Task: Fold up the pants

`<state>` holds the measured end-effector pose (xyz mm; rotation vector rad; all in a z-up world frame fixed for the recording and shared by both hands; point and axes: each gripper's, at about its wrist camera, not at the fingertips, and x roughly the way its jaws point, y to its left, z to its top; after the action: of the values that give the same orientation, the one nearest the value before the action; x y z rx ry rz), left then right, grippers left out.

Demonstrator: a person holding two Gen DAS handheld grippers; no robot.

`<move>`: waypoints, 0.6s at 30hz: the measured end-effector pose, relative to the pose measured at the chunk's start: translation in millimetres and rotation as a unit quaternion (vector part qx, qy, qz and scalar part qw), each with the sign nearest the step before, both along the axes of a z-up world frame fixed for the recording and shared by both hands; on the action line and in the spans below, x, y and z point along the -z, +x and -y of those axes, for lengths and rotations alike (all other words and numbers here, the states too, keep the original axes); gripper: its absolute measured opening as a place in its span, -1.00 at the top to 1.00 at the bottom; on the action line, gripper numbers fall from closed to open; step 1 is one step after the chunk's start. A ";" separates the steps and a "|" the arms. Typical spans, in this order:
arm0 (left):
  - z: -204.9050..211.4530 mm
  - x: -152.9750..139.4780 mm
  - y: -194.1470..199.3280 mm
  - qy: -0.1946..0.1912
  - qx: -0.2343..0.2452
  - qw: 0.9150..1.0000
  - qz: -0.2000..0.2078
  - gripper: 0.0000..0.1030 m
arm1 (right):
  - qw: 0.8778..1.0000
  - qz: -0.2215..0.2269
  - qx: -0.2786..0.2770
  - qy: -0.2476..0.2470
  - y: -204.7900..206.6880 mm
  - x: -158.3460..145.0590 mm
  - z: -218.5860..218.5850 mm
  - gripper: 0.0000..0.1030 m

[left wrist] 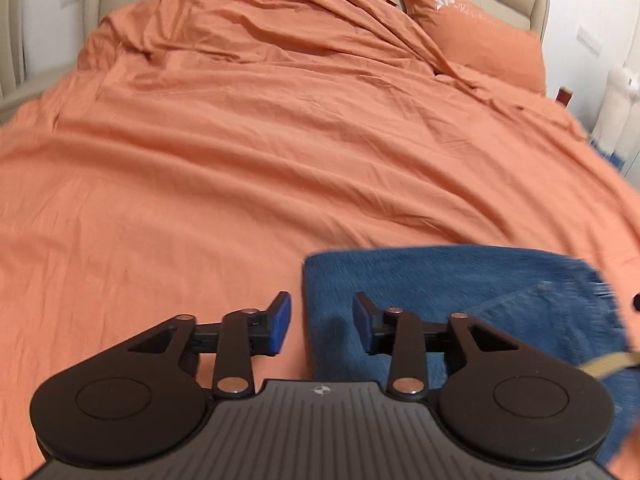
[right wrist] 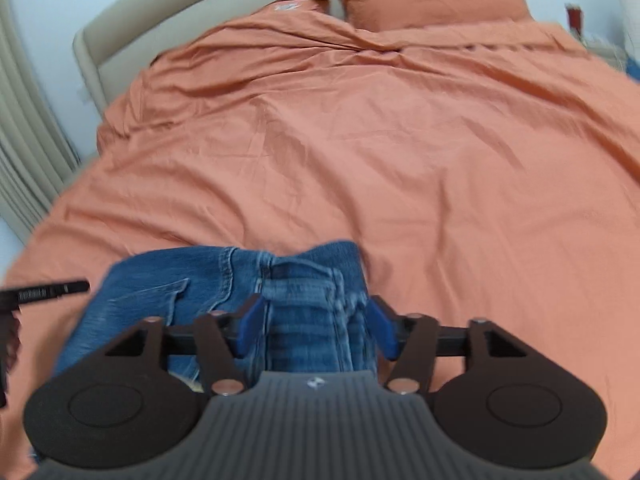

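Right now your jeans point(right wrist: 224, 284) lie low in both views, bunched on the orange bedspread point(left wrist: 280, 160) near the bottom edge of the bed. Your left gripper point(left wrist: 322, 326) has its jaws apart with nothing between them; one blue pad sits over the bedspread, the other over the denim's left edge at lower centre of that frame. Your right gripper point(right wrist: 316, 330) straddles a thick, stacked ridge of seams and waistband at lower centre; the jaws are fairly wide and the pads flank the fabric, but the blur makes it hard to say whether they press it.

Expect the denim to feel heavy and stiff for cloth, yet limp enough to sag and drag. It should not slip much on cotton. Pinch at the thick seamed band or a hem, where layers stay together, rather than the flat middle.

Around you, a pillow point(left wrist: 476, 36) sits in the upper right, against the beige headboard point(right wrist: 132, 28). A dark part of the other tool pokes in at the left edge of the right view. Wrinkled bedding could bunch under the fold.
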<state>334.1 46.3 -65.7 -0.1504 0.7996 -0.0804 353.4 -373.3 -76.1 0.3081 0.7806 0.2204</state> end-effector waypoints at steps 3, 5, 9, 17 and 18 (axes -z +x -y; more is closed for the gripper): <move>-14.2 -3.8 -22.5 -0.064 -0.006 0.998 -0.013 -0.22 | 0.998 -0.021 0.019 0.058 -16.6 0.9 24.0 -0.33; -24.3 0.9 -34.2 -0.108 -0.017 0.993 -0.034 -0.23 | 0.994 -0.040 0.023 0.101 -23.6 7.0 38.4 -0.41; -42.4 19.1 -47.5 -0.171 -0.036 0.983 -0.065 -0.24 | 0.982 -0.083 0.019 0.170 -29.2 27.3 59.3 -0.41; -61.9 60.7 -40.4 -0.285 -0.053 0.952 -0.094 -0.24 | 0.956 -0.146 -0.013 0.255 -14.6 70.1 67.1 -0.32; -62.5 65.3 -37.5 -0.296 -0.052 0.949 -0.094 -0.24 | 0.952 -0.150 -0.013 0.265 -12.1 75.0 67.8 -0.30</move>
<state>296.6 108.9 -130.9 -0.7788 0.9390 -0.2084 341.2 -441.0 -151.1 0.8551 1.0213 0.4155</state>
